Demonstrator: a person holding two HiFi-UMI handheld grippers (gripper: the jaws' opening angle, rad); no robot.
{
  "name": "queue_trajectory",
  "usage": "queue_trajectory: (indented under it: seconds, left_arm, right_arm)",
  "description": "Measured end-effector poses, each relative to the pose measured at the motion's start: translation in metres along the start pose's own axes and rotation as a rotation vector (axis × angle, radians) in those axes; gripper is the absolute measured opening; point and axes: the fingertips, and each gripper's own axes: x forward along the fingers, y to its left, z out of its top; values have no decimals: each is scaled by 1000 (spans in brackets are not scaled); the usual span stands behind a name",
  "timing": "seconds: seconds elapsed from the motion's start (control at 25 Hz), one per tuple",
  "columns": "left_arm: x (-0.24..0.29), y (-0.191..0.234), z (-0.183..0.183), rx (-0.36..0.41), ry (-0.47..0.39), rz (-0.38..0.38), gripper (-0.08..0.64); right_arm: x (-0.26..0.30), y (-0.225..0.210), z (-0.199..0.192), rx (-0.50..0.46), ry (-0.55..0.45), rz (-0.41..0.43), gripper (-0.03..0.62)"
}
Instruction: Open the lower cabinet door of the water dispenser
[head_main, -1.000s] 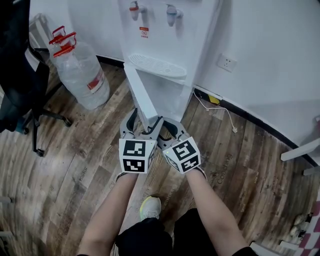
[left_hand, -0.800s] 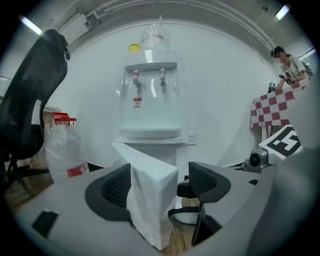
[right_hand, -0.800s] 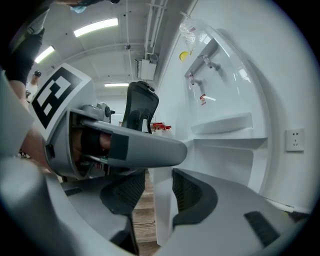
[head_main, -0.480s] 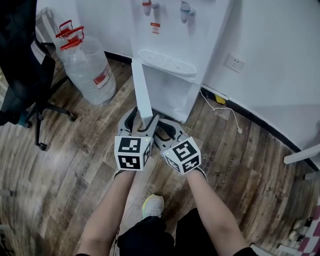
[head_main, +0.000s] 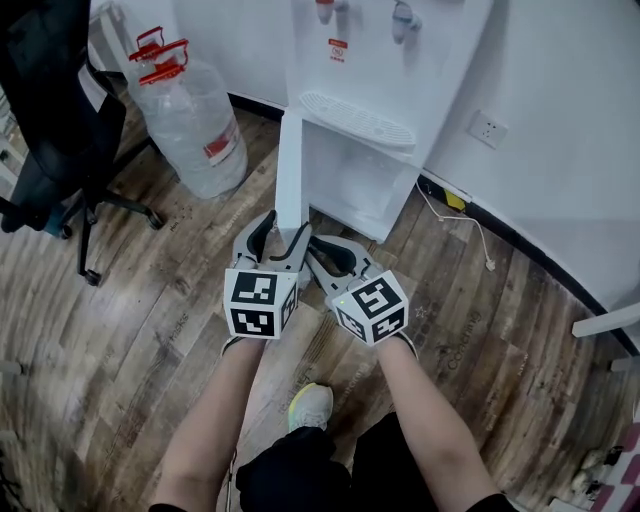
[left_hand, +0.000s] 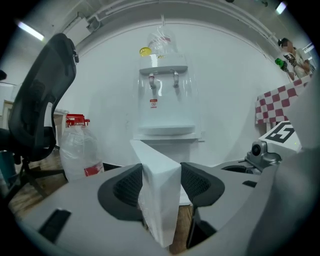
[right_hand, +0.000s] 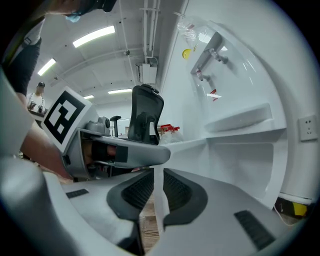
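— At the near edge of the cabinet door (head_main: 291, 170), what is the state of each tool?
— Left gripper (head_main: 284, 228): jaws have just been closing, and the pads are clamped on the door's thick near corner. Right gripper (head_main: 316, 250): jaws have just been closing, and the pads pinch the door's thin edge, just right of its partner.
— Door position?
— Swung out from the left side of the water dispenser (head_main: 385, 70) towards the near side. Lower compartment exposed.
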Motion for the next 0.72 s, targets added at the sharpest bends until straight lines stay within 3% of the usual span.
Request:
queue_trajectory:
  seconds: [0.2,0.72]
  left_arm:
    - [-12,21,-6,-26,-7,42,206]
    - [-33,89,-13,-43,-3,158,180]
  right_arm:
    - [3,4,3,-5,5,3,61]
    - [30,25,6,-18,15,44,43]
